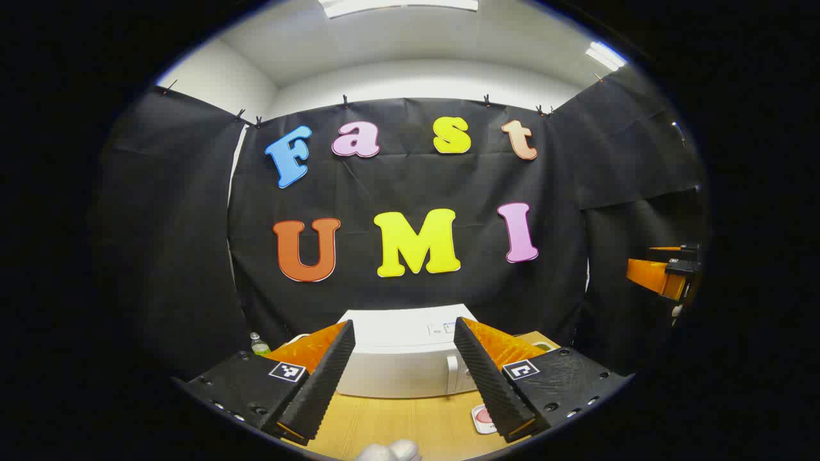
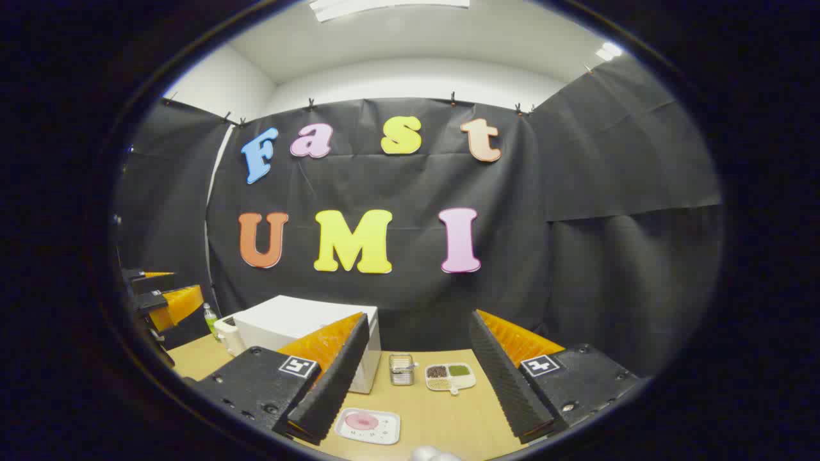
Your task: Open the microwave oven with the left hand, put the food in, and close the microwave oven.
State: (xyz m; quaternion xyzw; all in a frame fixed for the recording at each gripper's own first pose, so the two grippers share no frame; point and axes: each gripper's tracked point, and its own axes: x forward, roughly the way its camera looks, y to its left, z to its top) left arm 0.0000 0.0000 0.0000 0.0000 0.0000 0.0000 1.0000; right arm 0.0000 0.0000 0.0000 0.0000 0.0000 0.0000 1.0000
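Wooden table [image 2: 442, 416] before black cloth. White microwave [image 1: 397, 365], door closed, stands at its rear. Left gripper [image 1: 403, 371] and right gripper [image 2: 416, 378] held level above table, jaws apart, empty. Food tray [image 2: 369, 425] lies before microwave.

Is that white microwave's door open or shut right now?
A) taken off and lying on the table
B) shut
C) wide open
B: in the left gripper view the microwave shows a flat closed front with its handle flush, and both grippers, left and right, hang apart from it with fingers spread.
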